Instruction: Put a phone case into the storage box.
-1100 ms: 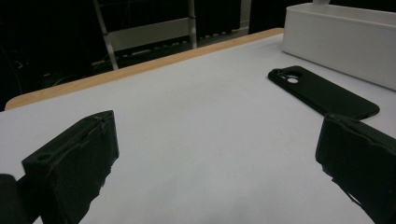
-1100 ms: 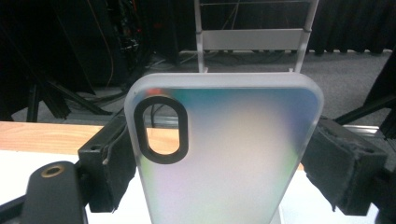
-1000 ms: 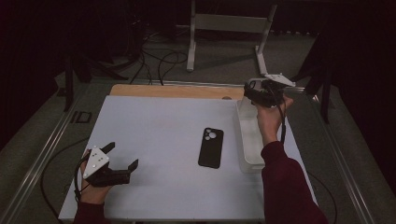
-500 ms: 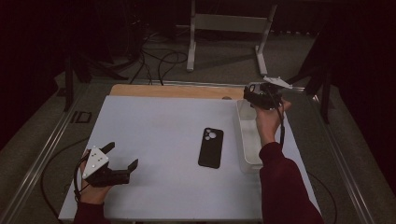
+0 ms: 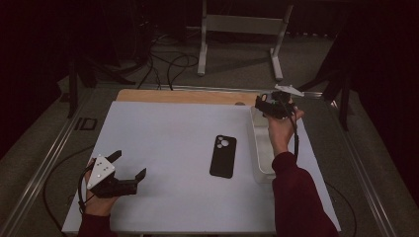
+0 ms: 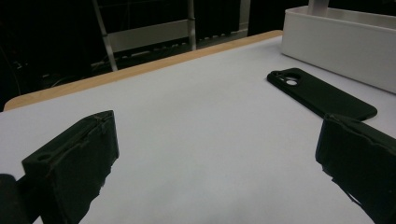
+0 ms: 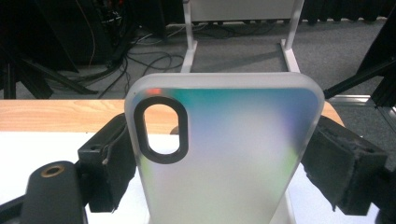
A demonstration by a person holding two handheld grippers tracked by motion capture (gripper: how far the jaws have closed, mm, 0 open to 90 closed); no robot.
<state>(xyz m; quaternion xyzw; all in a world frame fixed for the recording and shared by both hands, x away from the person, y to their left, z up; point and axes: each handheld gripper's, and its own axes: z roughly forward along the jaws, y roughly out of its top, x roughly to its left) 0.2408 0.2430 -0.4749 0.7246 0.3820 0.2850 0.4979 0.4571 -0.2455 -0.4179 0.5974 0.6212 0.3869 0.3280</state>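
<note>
Clear case (image 7: 224, 154) stands upright between the jaws of the right gripper (image 5: 271, 104), clamped by its long edges, above the far end of the white bin (image 5: 262, 148). Left gripper (image 5: 129, 170) rests spread on the surface (image 5: 168, 143), black case (image 5: 223, 156) to its right.

Colour reference: cases, tray and desk

Translucent case (image 7: 224, 154) is showing an iridescent teal-violet sheen; black case (image 5: 223, 156) is lying matte; tray (image 5: 260, 148) is appearing white; desk (image 5: 163, 143) pale grey-white.

phone case (image 5: 223, 156) mid-table | bin (image 5: 260, 148) just right | stand (image 5: 240, 37) behind
</note>
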